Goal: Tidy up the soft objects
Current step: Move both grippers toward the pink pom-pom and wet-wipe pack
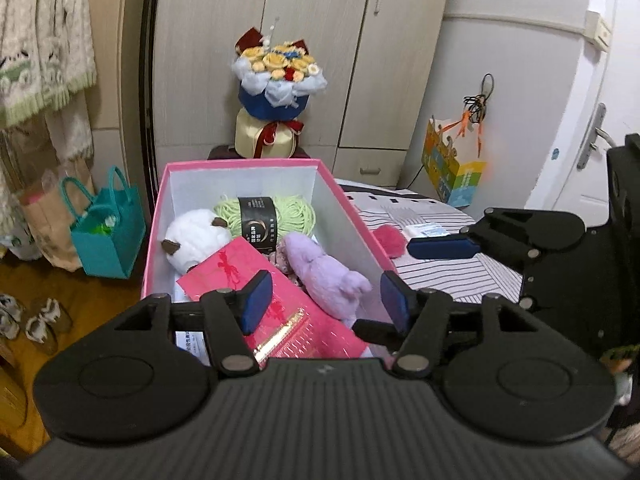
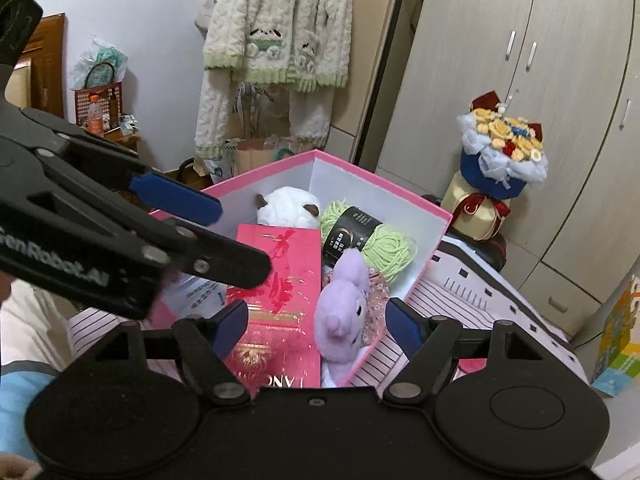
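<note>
A pink box (image 1: 344,196) (image 2: 368,178) stands on the striped bed. Inside lie a white plush (image 1: 196,236) (image 2: 288,206), a green yarn skein (image 1: 296,208) (image 2: 390,244), a purple plush (image 1: 324,268) (image 2: 344,312) and a red gift bag (image 1: 280,308) (image 2: 280,280). My left gripper (image 1: 326,300) is open and empty above the box's near end; it also shows in the right wrist view (image 2: 224,236). My right gripper (image 2: 316,326) is open and empty over the purple plush; in the left wrist view its finger (image 1: 444,248) shows at the right. A pink fluffy ball (image 1: 390,238) lies on the bed beside the box.
A flower bouquet (image 1: 280,76) (image 2: 502,148) stands on a cream box behind the pink box, before wardrobe doors. A teal bag (image 1: 108,228) and slippers (image 1: 36,320) are on the floor at left. A fleece garment (image 2: 276,32) hangs behind. A colourful paper bag (image 1: 452,168) sits by the bed.
</note>
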